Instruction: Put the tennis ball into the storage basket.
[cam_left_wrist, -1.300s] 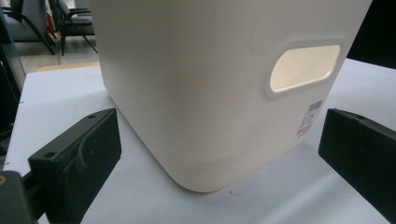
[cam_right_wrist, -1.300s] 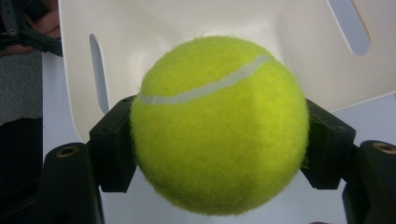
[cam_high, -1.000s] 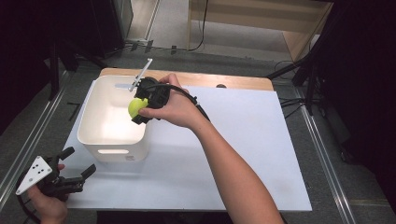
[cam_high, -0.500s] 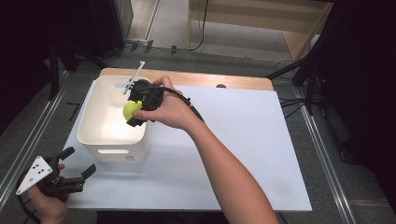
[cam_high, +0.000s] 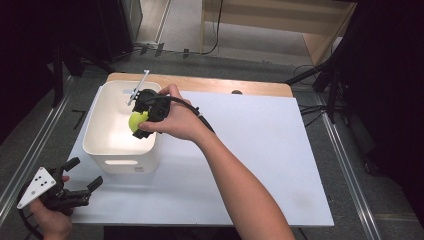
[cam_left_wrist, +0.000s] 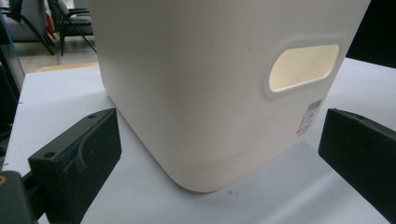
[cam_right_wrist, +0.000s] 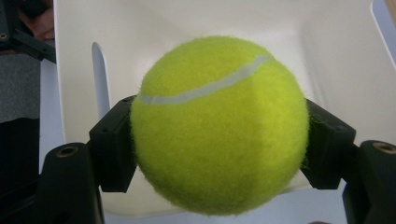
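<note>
My right gripper (cam_high: 136, 121) clamps the ball (cam_high: 137, 120) between both jaws, over the bin (cam_high: 95, 145) at its right rim. The bin's floor lies straight below. My left gripper (cam_high: 82, 175) waits open, near-left of the bin.

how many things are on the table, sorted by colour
yellow-green: 1, the tennis ball, held over the bin in the right gripper
white: 1, the plastic bin
black: 2, the right gripper and the left gripper
total: 4
</note>
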